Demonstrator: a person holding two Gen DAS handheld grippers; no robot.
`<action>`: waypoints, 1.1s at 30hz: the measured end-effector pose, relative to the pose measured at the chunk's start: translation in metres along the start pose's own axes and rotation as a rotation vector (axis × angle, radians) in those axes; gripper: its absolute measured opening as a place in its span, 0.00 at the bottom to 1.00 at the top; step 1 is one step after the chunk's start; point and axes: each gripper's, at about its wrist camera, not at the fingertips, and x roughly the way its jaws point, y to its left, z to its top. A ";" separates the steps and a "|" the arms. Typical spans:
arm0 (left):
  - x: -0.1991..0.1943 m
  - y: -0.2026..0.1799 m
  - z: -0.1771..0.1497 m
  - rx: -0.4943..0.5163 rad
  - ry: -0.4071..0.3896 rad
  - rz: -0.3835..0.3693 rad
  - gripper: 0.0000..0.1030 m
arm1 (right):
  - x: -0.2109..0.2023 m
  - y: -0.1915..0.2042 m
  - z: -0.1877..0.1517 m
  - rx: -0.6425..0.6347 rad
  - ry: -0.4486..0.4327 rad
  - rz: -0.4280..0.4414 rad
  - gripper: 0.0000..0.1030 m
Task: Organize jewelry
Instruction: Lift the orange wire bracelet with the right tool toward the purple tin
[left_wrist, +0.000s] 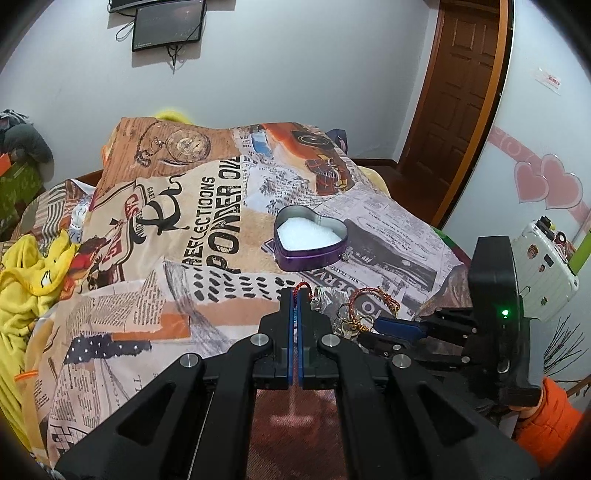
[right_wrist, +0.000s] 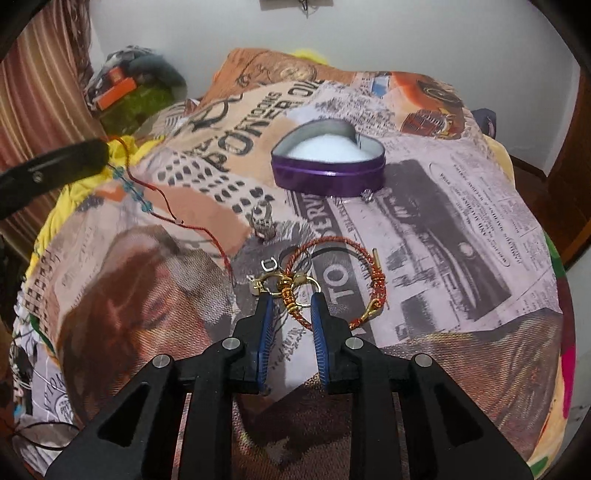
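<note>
A purple heart-shaped tin (left_wrist: 309, 248) with white padding stands open on the printed cloth; it also shows in the right wrist view (right_wrist: 328, 173). My left gripper (left_wrist: 296, 295) is shut on a thin red cord bracelet with blue beads (right_wrist: 147, 192), lifting one end off the cloth. My right gripper (right_wrist: 291, 301) is open, its fingers on either side of gold rings and the knot of an orange braided bracelet (right_wrist: 347, 243). A silver ring (right_wrist: 263, 221) and a small stud (right_wrist: 366, 195) lie nearby.
The printed cloth (left_wrist: 147, 229) covers a raised surface. Yellow fabric (left_wrist: 26, 280) lies at its left edge. A white suitcase (left_wrist: 546, 269) stands to the right, and a brown door (left_wrist: 461, 96) is behind.
</note>
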 end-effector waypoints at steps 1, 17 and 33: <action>0.000 0.000 -0.001 0.000 0.001 0.000 0.00 | 0.000 0.000 0.000 -0.006 -0.004 -0.005 0.17; -0.009 -0.004 0.008 0.008 -0.033 -0.010 0.00 | -0.025 -0.002 0.005 0.019 -0.076 -0.030 0.05; -0.010 -0.009 0.042 0.034 -0.105 -0.004 0.00 | -0.046 -0.010 0.043 0.026 -0.207 -0.043 0.05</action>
